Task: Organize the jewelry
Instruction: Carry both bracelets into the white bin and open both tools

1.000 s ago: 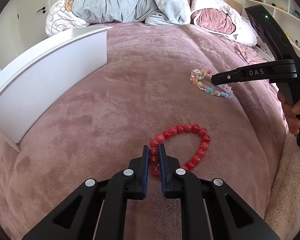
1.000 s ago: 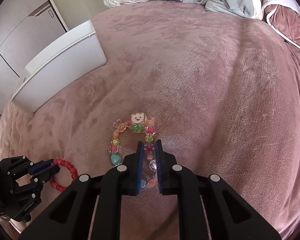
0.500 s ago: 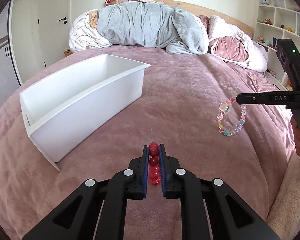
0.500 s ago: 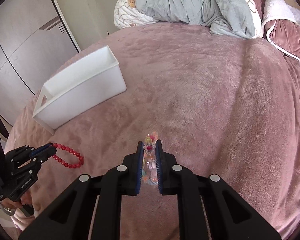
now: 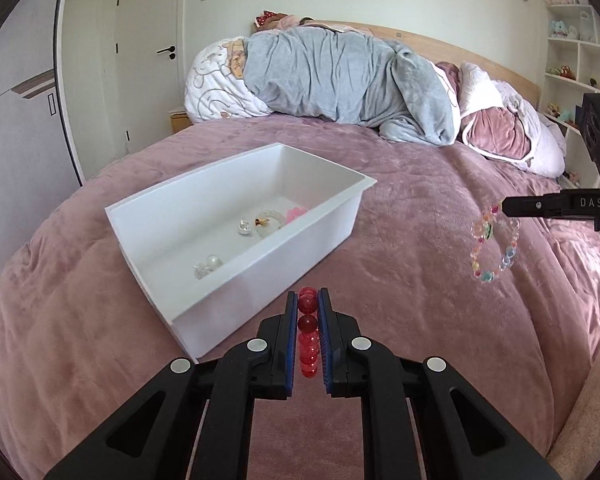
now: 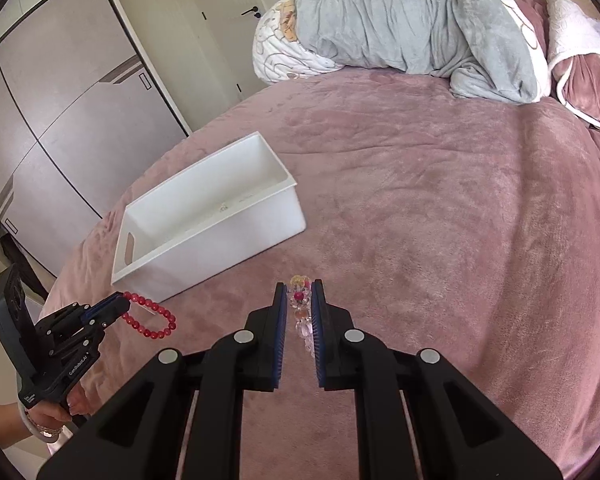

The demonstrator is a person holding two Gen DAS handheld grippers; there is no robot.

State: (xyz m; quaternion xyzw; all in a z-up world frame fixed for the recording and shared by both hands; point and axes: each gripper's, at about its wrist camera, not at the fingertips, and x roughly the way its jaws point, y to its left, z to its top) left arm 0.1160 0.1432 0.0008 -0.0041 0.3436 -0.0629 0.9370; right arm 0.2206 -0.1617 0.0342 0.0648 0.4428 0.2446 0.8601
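Left gripper (image 5: 309, 304): jaws clenched on the red bead bracelet (image 5: 308, 334), which hangs clear of the bed (image 5: 420, 264) at lower centre of the left wrist view. Right gripper (image 6: 299, 300): jaws clenched on the multicoloured bead bracelet (image 6: 300, 308); in the left wrist view it dangles at the right edge. The white bin (image 5: 204, 284), left of centre, rests on the bed and contains several small jewelry pieces (image 5: 260, 224).
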